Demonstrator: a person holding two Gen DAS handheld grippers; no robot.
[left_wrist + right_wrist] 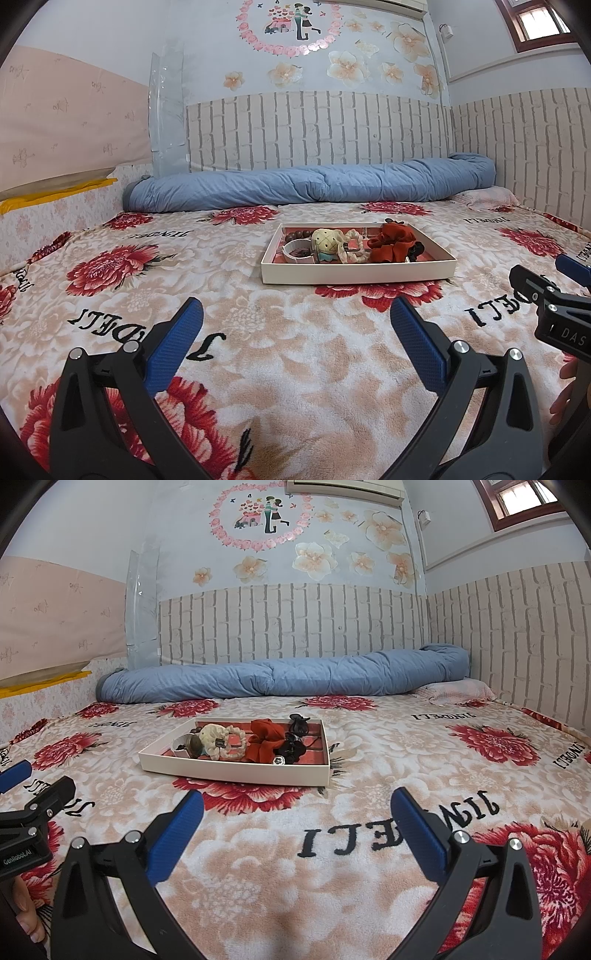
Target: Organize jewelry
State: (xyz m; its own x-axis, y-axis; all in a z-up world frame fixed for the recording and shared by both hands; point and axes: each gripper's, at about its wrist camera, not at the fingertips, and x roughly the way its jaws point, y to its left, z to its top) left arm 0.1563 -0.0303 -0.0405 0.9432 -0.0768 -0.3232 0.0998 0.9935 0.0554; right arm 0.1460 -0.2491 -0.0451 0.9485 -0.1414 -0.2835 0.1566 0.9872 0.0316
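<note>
**Both claws wide open, box of jewelry on the bed**

In the left wrist view, the left gripper (295,321) is seen spread wide open above the flowered blanket (258,369). Nothing is held between its blue pads (173,347). A flat white box (354,273) is set on the blanket, well ahead of the claw. Inside it are seen a red scrunchie (391,243), a cream scrunchie (354,247), a pale round charm (327,240), some brown beads (299,234) and a white bangle (295,253). Part of the right gripper (554,302) is seen at the right edge. A rolled blue quilt (314,182) is laid along the brick-pattern wall.

In the right wrist view, the right gripper (297,805) is also held wide open, with nothing in it. The box (236,771) is seen ahead and a little to the left. A black flower piece (293,747) is seen beside the red scrunchie (266,740).
</note>
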